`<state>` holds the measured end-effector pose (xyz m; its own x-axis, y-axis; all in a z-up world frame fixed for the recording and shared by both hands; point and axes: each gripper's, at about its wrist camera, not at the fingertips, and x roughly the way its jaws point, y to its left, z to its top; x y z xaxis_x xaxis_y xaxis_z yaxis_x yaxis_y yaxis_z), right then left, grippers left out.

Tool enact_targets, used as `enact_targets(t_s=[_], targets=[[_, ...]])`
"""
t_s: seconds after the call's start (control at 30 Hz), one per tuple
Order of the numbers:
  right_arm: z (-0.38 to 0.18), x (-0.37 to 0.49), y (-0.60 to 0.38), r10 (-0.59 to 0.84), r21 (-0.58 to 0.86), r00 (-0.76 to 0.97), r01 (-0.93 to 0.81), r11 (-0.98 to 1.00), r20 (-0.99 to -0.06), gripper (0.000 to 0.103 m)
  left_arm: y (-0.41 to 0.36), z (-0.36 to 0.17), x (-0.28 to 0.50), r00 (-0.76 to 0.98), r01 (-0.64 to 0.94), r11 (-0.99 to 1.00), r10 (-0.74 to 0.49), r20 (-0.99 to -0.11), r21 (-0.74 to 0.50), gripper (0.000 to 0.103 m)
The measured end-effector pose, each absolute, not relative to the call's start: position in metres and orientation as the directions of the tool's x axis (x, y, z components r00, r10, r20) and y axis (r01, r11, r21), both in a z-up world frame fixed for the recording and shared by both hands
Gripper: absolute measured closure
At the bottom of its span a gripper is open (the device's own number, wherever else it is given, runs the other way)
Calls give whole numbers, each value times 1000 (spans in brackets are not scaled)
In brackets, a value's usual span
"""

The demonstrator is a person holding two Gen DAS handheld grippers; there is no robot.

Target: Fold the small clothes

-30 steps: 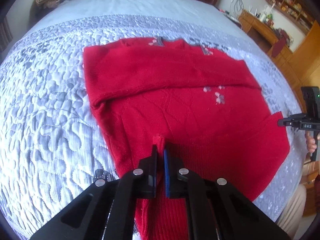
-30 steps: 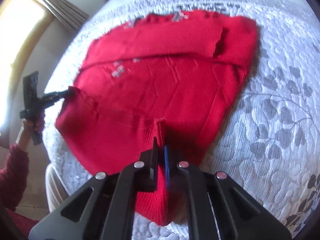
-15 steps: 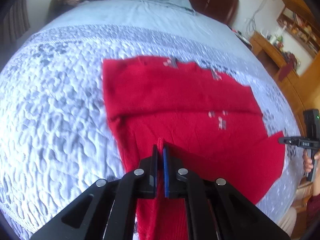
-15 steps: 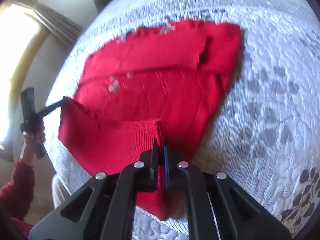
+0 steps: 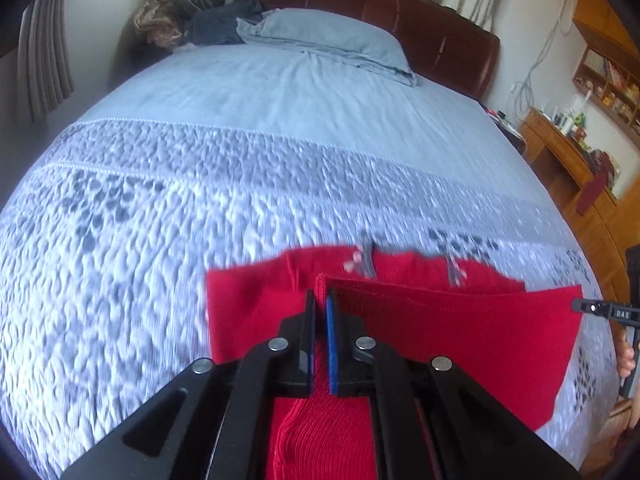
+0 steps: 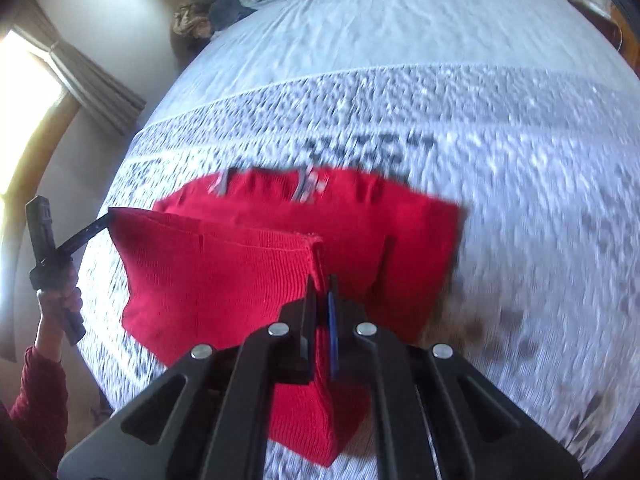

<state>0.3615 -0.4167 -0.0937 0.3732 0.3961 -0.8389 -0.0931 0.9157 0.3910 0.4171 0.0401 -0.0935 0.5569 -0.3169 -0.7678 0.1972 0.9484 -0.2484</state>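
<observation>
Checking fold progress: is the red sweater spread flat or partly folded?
Partly folded. The red sweater has its hem lifted, doubled toward the collar by the right claw and left claw, both shut on it.

I'm working in a home bedroom. A wide bed point(image 5: 280, 128) with a quilted cover fills my view, its pillow point(image 5: 332, 40) and dark headboard point(image 5: 400, 16) at 12 o'clock. Curtains point(image 6: 92, 80) hang by a bright window at 9 o'clock; a wooden dresser point(image 5: 560, 148) stands at 2 o'clock.

open quilt point(image 5: 120, 240) ahead, pillow point(image 5: 332, 40) far beyond
</observation>
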Motion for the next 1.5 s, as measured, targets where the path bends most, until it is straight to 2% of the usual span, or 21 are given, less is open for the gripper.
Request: enact_targets(t_s=[0.27, 0.57, 0.67, 0.7, 0.73, 0.77, 0.8, 0.83, 0.87, 0.9, 1.03, 1.17, 1.3, 1.5], targets=[[-131, 441, -426, 355, 385, 360, 13, 923, -863, 100, 30, -128, 498, 559, 115, 972, -232, -796, -203, 99], [-210, 481, -419, 259, 293, 251, 108, 950, -933, 99, 8, -210, 523, 448, 113, 992, -93, -889, -47, 98], [-220, 481, -417, 248, 283, 254, 114, 952, -935, 98, 6, -217, 520, 454, 123, 992, -78, -888, -24, 98], [-219, 479, -417, 239, 275, 263, 109, 955, -935, 97, 6, -215, 518, 457, 122, 992, -71, -887, -17, 94], [-216, 478, -417, 230, 266, 270, 106, 958, -935, 89, 6, -212, 516, 454, 120, 993, -65, -889, -12, 93], [-213, 476, -417, 222, 258, 274, 106, 960, -936, 79, 7, -209, 513, 449, 117, 993, -59, -892, -7, 87], [-211, 473, -417, 218, 254, 275, 103, 962, -937, 76, 10, -203, 507, 446, 112, 994, -46, -894, 5, 76], [-205, 467, -418, 220, 254, 275, 94, 963, -936, 75, 13, -196, 499, 452, 114, 993, -40, -891, 14, 70], [-199, 459, -420, 219, 251, 271, 88, 964, -937, 75, 16, -190, 491, 446, 120, 992, -27, -895, 30, 58], [-193, 450, -420, 215, 243, 257, 80, 967, -942, 75, 21, -186, 482, 418, 123, 991, -7, -908, 49, 52], [-175, 398, -428, 221, 237, 208, 53, 970, -953, 72, 50, -178, 434, 297, 116, 993, -46, -954, -12, 49], [-170, 338, -424, 285, 293, 151, 34, 955, -947, 46, 82, -173, 373, 245, 90, 986, -156, -957, -138, 39], [-173, 302, -418, 317, 321, 110, 23, 947, -942, 46, 88, -179, 340, 203, 83, 969, -245, -948, -233, 38], [-196, 295, -409, 374, 378, 61, 88, 921, -925, 46, 73, -206, 335, 148, 48, 967, -256, -955, -252, 37]])
